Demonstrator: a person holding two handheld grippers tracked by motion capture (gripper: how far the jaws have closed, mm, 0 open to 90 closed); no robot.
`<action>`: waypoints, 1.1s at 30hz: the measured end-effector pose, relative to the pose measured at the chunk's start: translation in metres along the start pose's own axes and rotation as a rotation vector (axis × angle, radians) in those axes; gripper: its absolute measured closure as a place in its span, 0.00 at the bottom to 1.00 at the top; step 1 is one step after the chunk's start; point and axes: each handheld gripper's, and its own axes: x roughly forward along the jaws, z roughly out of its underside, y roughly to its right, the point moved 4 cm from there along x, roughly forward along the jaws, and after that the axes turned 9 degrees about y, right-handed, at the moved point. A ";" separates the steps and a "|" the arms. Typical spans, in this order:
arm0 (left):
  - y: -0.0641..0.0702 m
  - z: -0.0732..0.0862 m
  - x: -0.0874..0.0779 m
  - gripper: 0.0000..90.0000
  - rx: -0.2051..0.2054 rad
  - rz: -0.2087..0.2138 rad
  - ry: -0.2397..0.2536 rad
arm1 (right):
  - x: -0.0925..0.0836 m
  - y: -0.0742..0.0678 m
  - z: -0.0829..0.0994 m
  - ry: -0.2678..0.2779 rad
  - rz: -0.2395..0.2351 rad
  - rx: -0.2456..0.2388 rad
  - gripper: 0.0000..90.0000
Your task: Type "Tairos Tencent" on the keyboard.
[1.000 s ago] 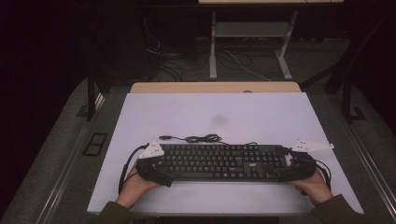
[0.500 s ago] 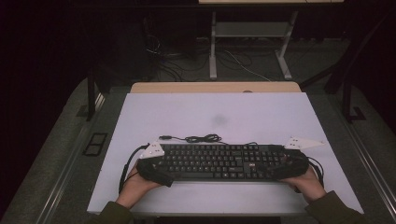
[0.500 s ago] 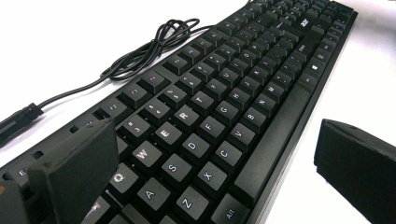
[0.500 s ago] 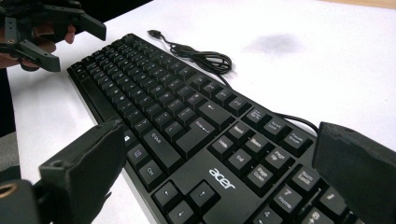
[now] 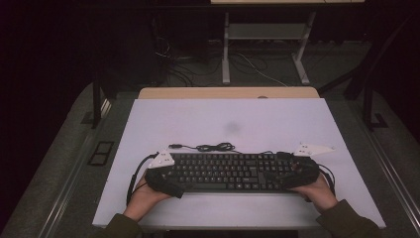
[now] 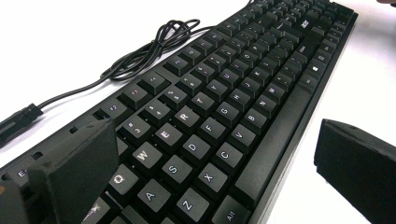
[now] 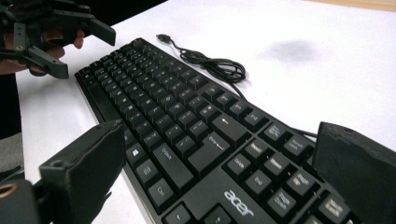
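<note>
Keyboard (image 5: pixel 233 172) lies flat on the counter (image 5: pixel 198 119), near its front edge. Left tool (image 5: pixel 163 174) sits at the keyboard's left end, jaws wide, one over the keys, one off the front edge. Right tool (image 5: pixel 297 171) straddles the keyboard's right end, jaws wide. Cable (image 5: pixel 213 147) lies coiled just behind the keyboard.

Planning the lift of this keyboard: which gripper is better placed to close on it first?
Neither clearly; marginally the left. The left gripper straddles the keyboard at its end, open jaws over front and back edges. The right gripper straddles the other end likewise, both open, so closing together looks sensible.
</note>
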 end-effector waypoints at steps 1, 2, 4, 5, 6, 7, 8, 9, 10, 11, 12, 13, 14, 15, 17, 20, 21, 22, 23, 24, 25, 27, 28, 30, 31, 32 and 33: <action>0.000 0.000 0.000 0.00 0.000 0.000 -0.001 | 0.001 0.000 -0.001 0.002 -0.003 0.000 0.03; 0.000 0.000 0.000 0.00 0.001 0.000 -0.001 | 0.001 0.000 -0.001 0.002 -0.003 0.000 0.03; 0.000 0.000 0.000 0.00 0.001 0.001 -0.002 | 0.005 -0.001 -0.003 0.005 -0.009 0.000 0.03; 0.000 0.000 0.000 0.00 0.001 0.001 -0.001 | 0.005 -0.001 -0.003 0.005 -0.009 0.000 0.03; 0.000 0.000 0.000 0.00 0.001 0.001 -0.002 | 0.006 -0.001 -0.003 0.002 -0.012 0.003 0.03; 0.000 0.000 0.000 0.00 0.000 0.002 -0.001 | 0.007 -0.002 -0.003 0.003 -0.012 -0.001 0.03; 0.000 0.000 0.000 0.00 -0.001 0.001 -0.001 | 0.008 -0.002 -0.003 -0.002 -0.014 -0.001 0.03; 0.000 0.000 0.000 0.00 0.000 0.002 -0.001 | 0.010 -0.002 -0.003 -0.003 -0.017 -0.002 0.03; 0.000 0.000 0.000 0.00 0.000 0.002 -0.001 | 0.011 -0.003 -0.003 -0.005 -0.019 -0.005 0.03; 0.000 0.000 0.000 0.00 0.000 0.001 -0.002 | 0.012 -0.004 -0.003 -0.008 -0.020 -0.005 0.03; 0.000 0.000 0.000 0.00 0.001 0.001 -0.002 | 0.015 -0.005 -0.004 -0.011 -0.028 -0.009 0.05; 0.000 0.000 0.000 0.00 0.001 0.001 -0.002 | 0.015 -0.005 -0.004 -0.011 -0.028 -0.009 0.05; 0.000 0.000 0.000 0.00 0.000 0.000 -0.001 | 0.016 -0.005 -0.004 -0.008 -0.028 -0.012 0.05; 0.000 0.000 0.000 0.00 0.001 0.000 -0.002 | 0.018 -0.006 -0.004 -0.011 -0.032 -0.011 0.05; 0.000 0.000 0.000 0.00 0.001 -0.001 -0.003 | 0.023 -0.008 -0.005 -0.018 -0.041 -0.019 0.06; 0.000 0.000 0.000 0.00 0.001 -0.001 -0.003 | 0.026 -0.010 -0.005 -0.023 -0.046 -0.019 0.06; 0.000 0.000 0.000 0.00 0.001 -0.001 -0.003 | 0.029 -0.012 -0.005 -0.027 -0.053 -0.020 0.07; 0.000 0.000 0.000 0.00 0.002 -0.001 -0.003 | 0.029 -0.012 -0.005 -0.027 -0.053 -0.020 0.07; 0.000 0.000 0.000 0.00 0.002 -0.001 -0.003 | 0.032 -0.013 -0.006 -0.030 -0.056 -0.020 0.07; 0.000 0.000 0.000 0.00 0.002 -0.001 -0.003 | 0.032 -0.013 -0.006 -0.030 -0.056 -0.020 0.07; 0.000 0.000 0.000 0.00 0.002 0.000 -0.003 | 0.034 -0.014 -0.006 -0.031 -0.058 -0.023 0.07; 0.000 0.000 0.000 0.00 0.002 -0.001 -0.002 | 0.037 -0.015 -0.006 -0.035 -0.061 -0.023 0.07; 0.000 0.000 0.000 0.00 0.002 -0.001 -0.002 | 0.038 -0.016 -0.007 -0.035 -0.062 -0.023 0.07; 0.000 0.000 0.000 0.00 0.002 -0.001 -0.002 | 0.041 -0.017 -0.007 -0.040 -0.067 -0.027 0.07; 0.000 0.000 0.000 0.00 0.001 -0.001 -0.002 | 0.043 -0.017 -0.007 -0.037 -0.071 -0.030 0.07; 0.000 0.000 0.000 0.00 0.002 -0.001 -0.003 | 0.045 -0.018 -0.007 -0.039 -0.071 -0.032 0.07; 0.000 0.000 0.000 0.00 0.002 0.000 -0.003 | 0.046 -0.019 -0.007 -0.046 -0.073 -0.027 0.07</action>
